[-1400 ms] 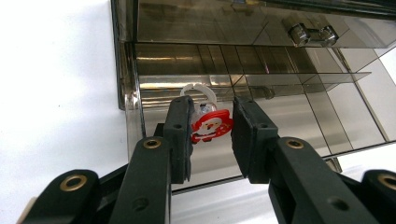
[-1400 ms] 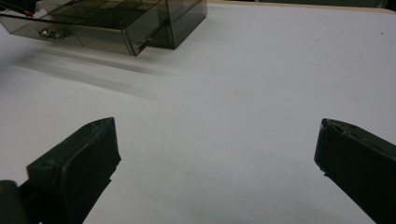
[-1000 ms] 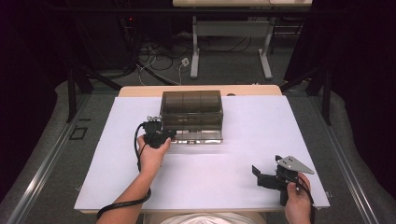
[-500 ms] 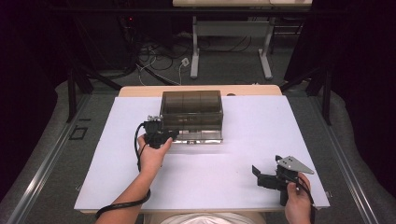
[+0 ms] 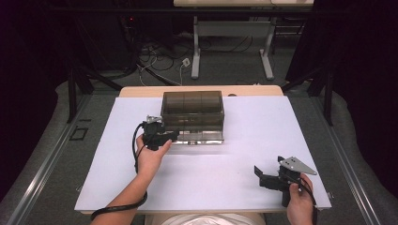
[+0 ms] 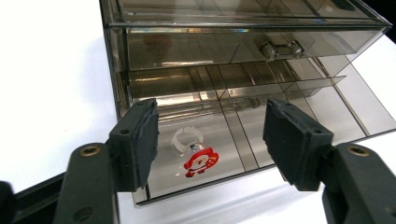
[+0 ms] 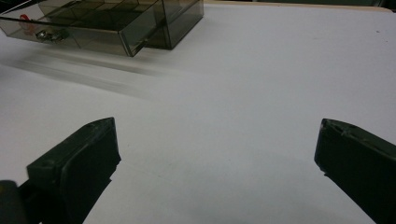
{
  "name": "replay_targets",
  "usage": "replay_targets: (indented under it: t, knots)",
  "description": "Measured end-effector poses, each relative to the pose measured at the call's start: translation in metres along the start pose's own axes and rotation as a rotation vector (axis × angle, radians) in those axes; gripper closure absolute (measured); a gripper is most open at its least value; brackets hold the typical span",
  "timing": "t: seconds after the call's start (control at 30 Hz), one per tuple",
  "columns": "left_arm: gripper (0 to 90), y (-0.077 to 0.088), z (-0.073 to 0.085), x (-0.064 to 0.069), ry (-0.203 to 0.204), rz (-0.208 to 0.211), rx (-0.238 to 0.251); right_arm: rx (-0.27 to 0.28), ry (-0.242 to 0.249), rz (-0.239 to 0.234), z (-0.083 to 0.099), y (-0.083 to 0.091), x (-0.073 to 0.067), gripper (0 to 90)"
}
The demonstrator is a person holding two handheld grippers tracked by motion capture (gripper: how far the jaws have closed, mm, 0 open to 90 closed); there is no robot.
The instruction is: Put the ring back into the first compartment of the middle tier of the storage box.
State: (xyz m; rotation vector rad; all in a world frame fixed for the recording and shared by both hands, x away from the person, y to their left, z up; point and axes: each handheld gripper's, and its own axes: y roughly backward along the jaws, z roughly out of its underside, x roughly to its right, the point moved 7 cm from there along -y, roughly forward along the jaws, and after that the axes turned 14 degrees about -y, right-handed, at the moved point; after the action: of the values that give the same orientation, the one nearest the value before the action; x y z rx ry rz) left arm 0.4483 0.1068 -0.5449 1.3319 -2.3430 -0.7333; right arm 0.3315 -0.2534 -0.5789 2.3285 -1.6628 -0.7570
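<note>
A: Left gripper [image 5: 170, 136] status?

B: Sits at the 9 o'clock corner of the smoky drawer box [image 5: 192, 110], over the pulled-out bottom drawer [image 6: 243, 135]. Jaws have just been opening and now stand about half spread. Pads [image 6: 145, 135] press on nothing.

A: Anything between them?

B: In the left gripper view, yes: a clear plastic ring with a red Santa charm [image 6: 198, 161], lying flat on the drawer floor in the front compartment. It lies below the gap, nearer the left pad, apart from both. Not gripped.

A: Drawer box position?

B: Toward 12 o'clock on the white table [image 5: 244, 187], a little left of centre. Upper drawer closed, its metal knob [image 6: 279, 48] visible; bottom one is out toward 6 o'clock.

A: Right gripper [image 5: 268, 177]?

B: At 5 o'clock of the table, near the front edge, well apart from the box. Jaws spread wide, only bare table surface between them in the right gripper view. Holds nothing, touches nothing I can see.
</note>
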Motion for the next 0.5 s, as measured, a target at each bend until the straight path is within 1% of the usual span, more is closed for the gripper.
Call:
replay_targets:
  t: [0.03, 0.07, 0.1, 0.13, 0.17, 0.27, 0.33, 0.43, 0.5]
  knots:
    - [34.8, 0.0, -0.001, 0.001, -0.017, 0.002, 0.014, 0.005, -0.001, -0.002, 0.0, 0.0, 0.0, 0.0]
    - [34.5, 0.001, -0.001, 0.001, -0.032, 0.004, 0.019, 0.005, -0.001, -0.001, 0.0, 0.0, 0.0, 0.0]
    - [33.9, 0.002, -0.001, 0.002, -0.039, 0.005, 0.015, 0.018, -0.006, -0.005, -0.001, -0.001, 0.0, 0.0]
    - [33.7, 0.003, -0.002, 0.003, -0.044, 0.005, 0.019, 0.018, -0.009, -0.005, 0.0, -0.001, 0.0, 0.0]
    - [33.7, 0.004, -0.002, 0.004, -0.048, 0.009, 0.021, 0.005, -0.009, 0.002, 0.0, 0.0, 0.001, 0.0]
    - [33.2, 0.009, -0.002, 0.005, -0.054, 0.026, 0.017, 0.007, -0.017, 0.003, 0.001, 0.0, 0.001, 0.0]
    - [32.0, 0.011, -0.002, 0.005, -0.061, 0.023, 0.021, 0.004, -0.02, 0.001, 0.001, 0.0, 0.001, 0.0]
    - [30.7, 0.015, -0.002, 0.004, -0.075, 0.001, 0.025, 0.01, -0.015, -0.001, 0.001, -0.002, 0.002, 0.0]
    - [29.7, 0.019, -0.003, 0.003, -0.082, 0.001, 0.027, 0.002, -0.014, 0.0, 0.001, 0.0, 0.002, 0.0]
